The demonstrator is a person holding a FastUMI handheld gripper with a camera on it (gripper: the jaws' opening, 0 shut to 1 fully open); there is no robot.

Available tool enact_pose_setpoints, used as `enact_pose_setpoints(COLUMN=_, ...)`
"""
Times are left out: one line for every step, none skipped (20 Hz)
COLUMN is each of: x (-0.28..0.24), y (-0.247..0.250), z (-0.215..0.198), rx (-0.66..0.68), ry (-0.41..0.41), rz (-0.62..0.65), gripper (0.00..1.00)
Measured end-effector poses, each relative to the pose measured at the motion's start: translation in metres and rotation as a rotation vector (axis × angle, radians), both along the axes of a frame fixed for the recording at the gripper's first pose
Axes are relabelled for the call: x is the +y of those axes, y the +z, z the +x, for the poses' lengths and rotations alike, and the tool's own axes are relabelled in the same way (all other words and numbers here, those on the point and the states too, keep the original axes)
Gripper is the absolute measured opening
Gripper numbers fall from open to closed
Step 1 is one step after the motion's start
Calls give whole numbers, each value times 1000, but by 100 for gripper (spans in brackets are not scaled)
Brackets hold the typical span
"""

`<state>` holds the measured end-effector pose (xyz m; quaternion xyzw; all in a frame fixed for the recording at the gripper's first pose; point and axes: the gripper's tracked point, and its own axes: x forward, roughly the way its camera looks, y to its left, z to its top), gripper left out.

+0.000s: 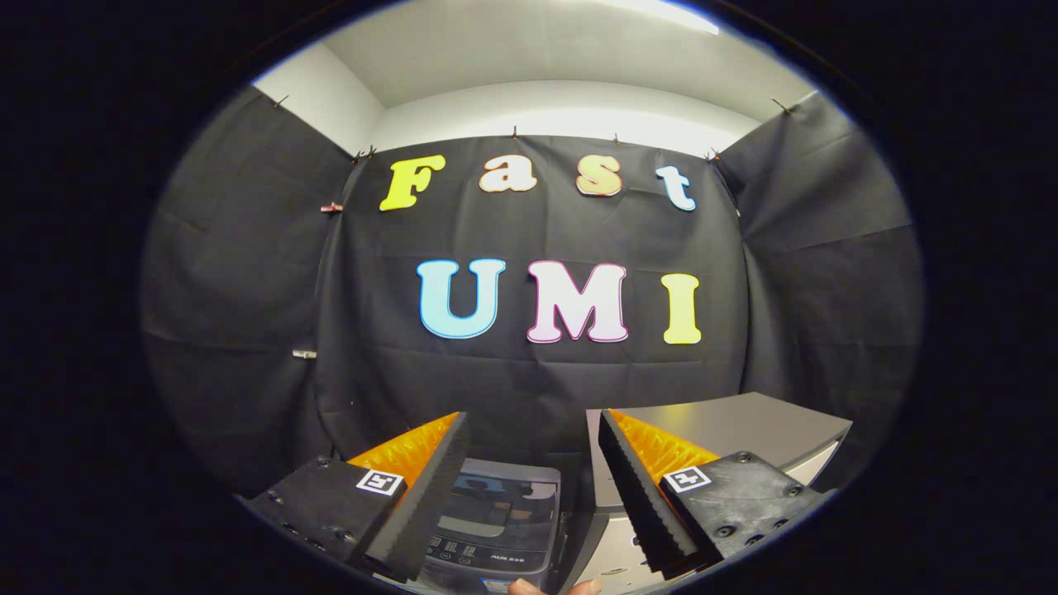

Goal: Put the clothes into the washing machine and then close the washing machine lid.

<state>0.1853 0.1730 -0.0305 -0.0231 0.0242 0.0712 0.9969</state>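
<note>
Black cloth walls the booth as we hover our gripper [529,496], fingers wide apart and empty, above the small washing machine [496,521] beside a grey cabinet [744,426]; clothes unseen, likely soft and light, best pinched at a bunched fold.

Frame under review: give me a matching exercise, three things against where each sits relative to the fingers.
Things:
1. small grey washing machine with closed glossy lid
2. larger grey flat-topped appliance
3. black two-finger gripper, fingers open

Places:
A. behind the right finger
B. between the fingers, just beyond them
C. nearest the camera, holding nothing

Pairs: 1-B, 2-A, 3-C
</note>
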Motion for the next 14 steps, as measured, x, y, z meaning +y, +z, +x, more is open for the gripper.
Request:
enact_pose_setpoints(x=-7, y=-2, z=-5, rx=3, ry=-8, rz=5, gripper=98)
enact_pose_setpoints(x=-14, y=-4, z=-8, rx=6, ry=-22, rz=2, gripper=98)
enact_pose_setpoints(x=-23, y=-7, z=-10, rx=12, ry=-39, rz=-2, gripper=98)
enact_pose_setpoints(x=-28, y=-9, z=-11, rx=15, ry=-50, rz=1, gripper=98)
enact_pose_setpoints(x=-33, y=-12, z=-12, rx=22, ry=-60, rz=4, gripper=98)
enact_pose_setpoints(x=-40, y=-16, z=-14, rx=29, ry=-76, rz=0, gripper=98)
enact_pose_setpoints(x=-46, y=-18, z=-14, rx=31, ry=-90, rz=-9, gripper=98)
enact_pose_setpoints(x=-52, y=-20, z=-14, rx=35, ry=-102, rz=-16, gripper=98)
enact_pose_setpoints(x=-56, y=-21, z=-13, rx=36, ry=-109, rz=-10, gripper=99)
enact_pose_setpoints(x=-58, y=-20, z=-13, rx=36, ry=-116, rz=-3, gripper=98)
enact_pose_setpoints(x=-62, y=-18, z=-12, rx=31, ry=-125, rz=4, gripper=99)
enact_pose_setpoints(x=-65, y=-15, z=-13, rx=25, ry=-131, rz=5, gripper=99)
enact_pose_setpoints(x=-66, y=-12, z=-13, rx=20, ry=-138, rz=4, gripper=99)
enact_pose_setpoints(x=-69, y=-11, z=-14, rx=15, ry=-142, rz=-3, gripper=99)
